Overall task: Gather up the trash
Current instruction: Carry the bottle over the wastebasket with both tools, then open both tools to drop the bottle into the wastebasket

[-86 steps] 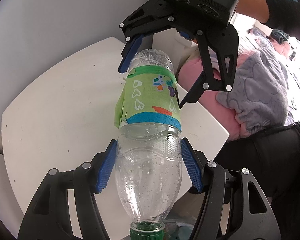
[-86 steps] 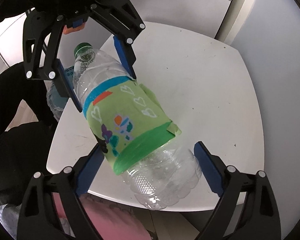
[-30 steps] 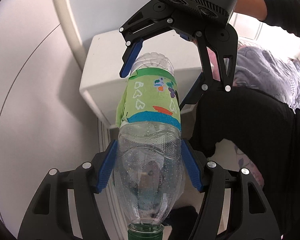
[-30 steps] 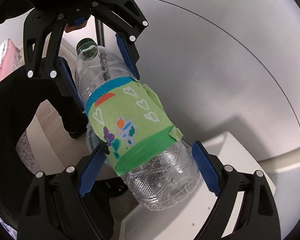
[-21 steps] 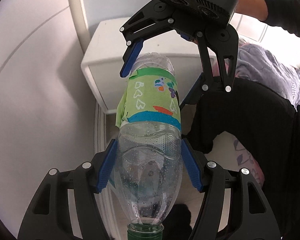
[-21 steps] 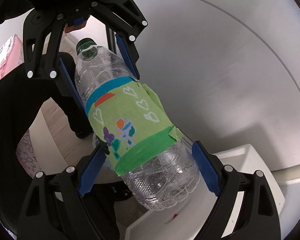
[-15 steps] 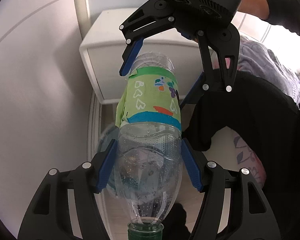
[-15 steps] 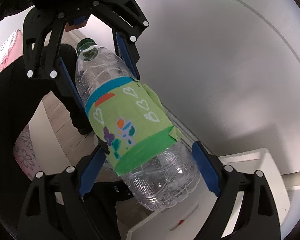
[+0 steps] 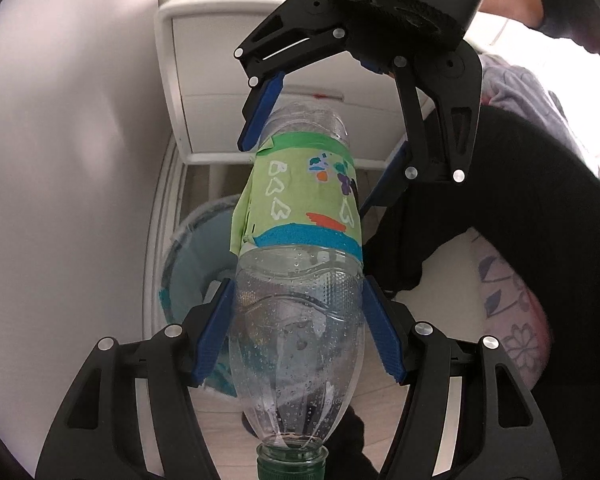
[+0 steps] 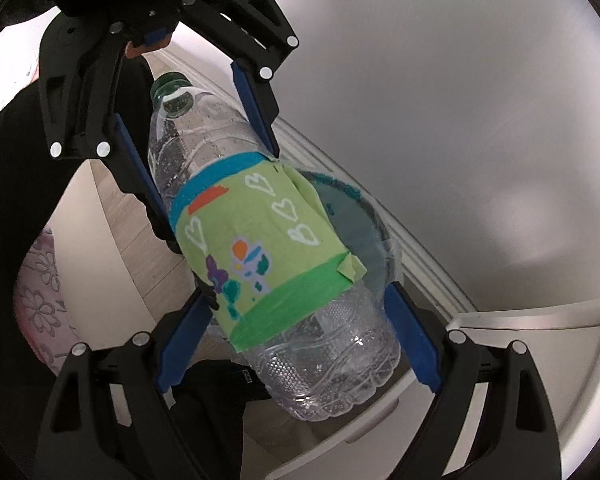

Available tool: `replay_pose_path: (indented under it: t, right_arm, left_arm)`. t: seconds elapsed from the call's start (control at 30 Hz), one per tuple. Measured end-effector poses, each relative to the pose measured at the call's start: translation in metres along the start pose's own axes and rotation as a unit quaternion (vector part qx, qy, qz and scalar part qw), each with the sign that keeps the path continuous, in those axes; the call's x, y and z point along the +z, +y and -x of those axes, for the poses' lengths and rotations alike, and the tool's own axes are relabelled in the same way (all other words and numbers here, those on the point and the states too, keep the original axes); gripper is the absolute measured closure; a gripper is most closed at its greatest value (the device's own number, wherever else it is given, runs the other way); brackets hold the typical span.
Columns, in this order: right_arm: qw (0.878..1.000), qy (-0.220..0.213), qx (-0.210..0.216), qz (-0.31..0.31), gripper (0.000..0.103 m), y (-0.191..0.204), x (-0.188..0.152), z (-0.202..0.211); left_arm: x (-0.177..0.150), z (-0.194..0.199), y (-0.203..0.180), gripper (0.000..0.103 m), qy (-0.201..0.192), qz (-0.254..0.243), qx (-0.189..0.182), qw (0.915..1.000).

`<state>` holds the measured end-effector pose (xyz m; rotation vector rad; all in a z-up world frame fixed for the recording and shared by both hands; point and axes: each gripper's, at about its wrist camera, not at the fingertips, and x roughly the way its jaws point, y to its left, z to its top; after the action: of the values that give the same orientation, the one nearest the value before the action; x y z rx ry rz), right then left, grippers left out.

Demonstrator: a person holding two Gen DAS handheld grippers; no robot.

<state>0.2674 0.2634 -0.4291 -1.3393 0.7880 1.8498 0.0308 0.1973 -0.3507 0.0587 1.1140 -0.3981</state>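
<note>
A clear plastic bottle [image 9: 300, 320] with a hand-drawn green label and a green cap is held in the air by both grippers. My left gripper [image 9: 298, 332] is shut on its shoulder near the cap, blue pads [image 9: 216, 332] pressing both sides. My right gripper [image 10: 298, 342] is shut on its base end, just below the label [image 10: 260, 248]. Each gripper shows in the other's view: the right gripper [image 9: 324, 148] at the top, the left gripper [image 10: 196, 132] at the upper left. Below the bottle [image 10: 204, 148] stands a bluish bin [image 9: 192, 256] with a plastic liner, also seen as the bin [image 10: 348, 216] behind the label.
A white nightstand [image 9: 204, 80] stands beside the bin against a pale wall [image 9: 60, 160]; the same nightstand [image 10: 540, 328] fills the right wrist view's lower right. A person in black clothing [image 9: 500, 240] is close on the right, with floral bedding [image 9: 512, 320] behind. The floor [image 9: 212, 400] is light wood.
Both grippers have sunk with the bottle still held between them. The nightstand top has slid up and away in view, and the bin has come into sight under the bottle.
</note>
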Motion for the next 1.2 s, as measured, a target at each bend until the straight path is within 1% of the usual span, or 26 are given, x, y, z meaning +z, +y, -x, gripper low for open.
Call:
replay_pose_path:
  t: [0.2, 0.4, 0.6, 0.7, 0.9, 1.03, 1.2]
  right_arm:
    - [1.000, 0.021, 0.011, -0.005, 0.019, -0.005, -0.003, -0.032]
    - [0.999, 0.040, 0.021, -0.005, 0.019, -0.014, -0.002, -0.053]
    - [0.998, 0.059, 0.024, -0.005, 0.019, -0.016, 0.001, -0.077]
    - [0.997, 0.070, 0.023, -0.002, 0.019, -0.016, 0.003, -0.089]
    - [0.995, 0.093, 0.024, 0.006, 0.019, -0.020, 0.006, -0.102]
    - [0.994, 0.103, 0.024, 0.008, 0.019, -0.015, 0.013, -0.110]
    - [0.993, 0.113, 0.016, 0.008, 0.019, -0.009, 0.024, -0.115]
  left_arm:
    - [-0.014, -0.026, 0.014, 0.041, -0.002, 0.010, -0.015, 0.9998]
    - [-0.026, -0.047, 0.023, 0.041, 0.004, 0.020, -0.030, 0.9993]
    - [-0.038, -0.068, 0.033, 0.041, 0.011, 0.028, -0.037, 0.9989]
    - [-0.044, -0.084, 0.037, 0.041, 0.009, 0.041, -0.042, 0.9983]
    - [-0.050, -0.105, 0.043, 0.041, 0.000, 0.059, -0.050, 0.9970]
    - [-0.051, -0.113, 0.043, 0.040, 0.000, 0.053, -0.056, 0.9970]
    - [-0.053, -0.119, 0.042, 0.040, -0.007, 0.049, -0.051, 0.9975]
